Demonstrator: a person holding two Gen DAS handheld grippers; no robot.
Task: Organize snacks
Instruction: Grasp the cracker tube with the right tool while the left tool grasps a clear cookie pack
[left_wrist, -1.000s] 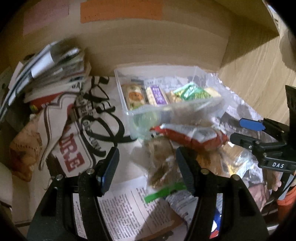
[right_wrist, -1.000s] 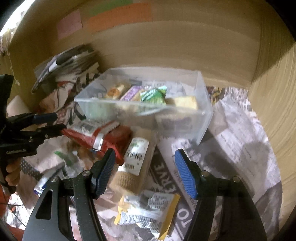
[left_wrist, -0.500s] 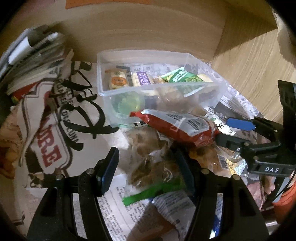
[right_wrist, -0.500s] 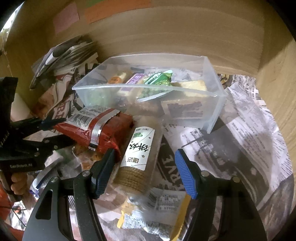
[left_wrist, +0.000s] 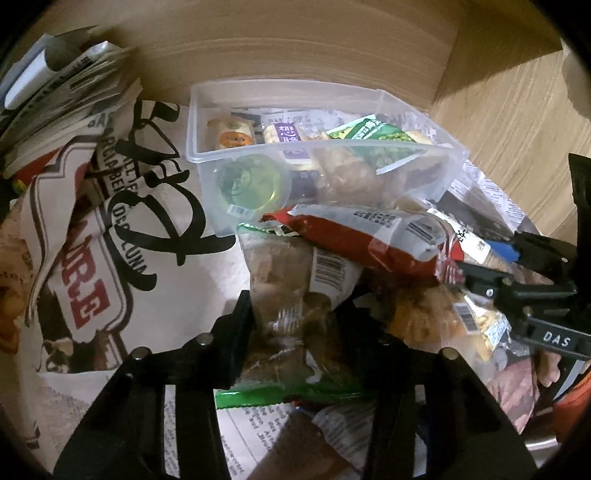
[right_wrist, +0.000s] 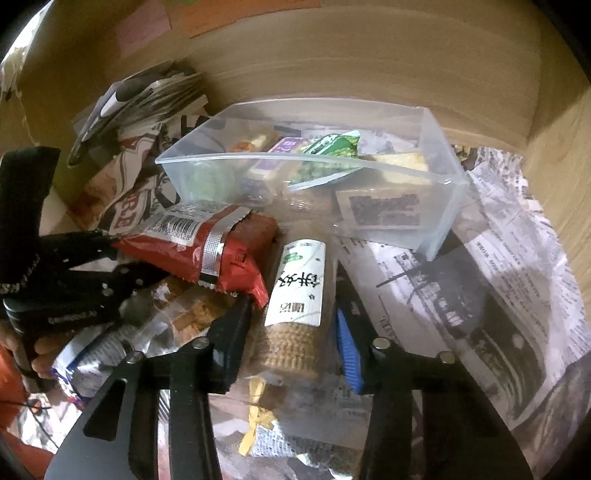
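A clear plastic box (left_wrist: 207, 155) (right_wrist: 436, 221) holds several small snack packs near the back wall. In front of it lies a heap of loose snacks. My left gripper (left_wrist: 299, 325) (right_wrist: 129, 258) has its jaws closing, with its pads pressing a clear bag of brown snacks (left_wrist: 280, 280). A red packet (left_wrist: 369, 236) (right_wrist: 207, 243) lies across that bag's far end. My right gripper (right_wrist: 291, 332) (left_wrist: 484, 264) is at the right side of the heap. Its jaws are closing and its pads press a sleeve of round crackers with a white label (right_wrist: 299, 280).
Newspaper (right_wrist: 498, 295) lines the floor of a wooden compartment whose walls (left_wrist: 295, 37) rise at the back and right. A stack of papers (left_wrist: 62, 92) and a printed paper bag (left_wrist: 92, 240) fill the left. A yellow-edged packet (right_wrist: 258, 417) lies under the right gripper.
Both grippers sank into the heap and their jaws came together, the left onto the clear snack bag, the right onto the cracker sleeve. The box and red packet now look nearer.
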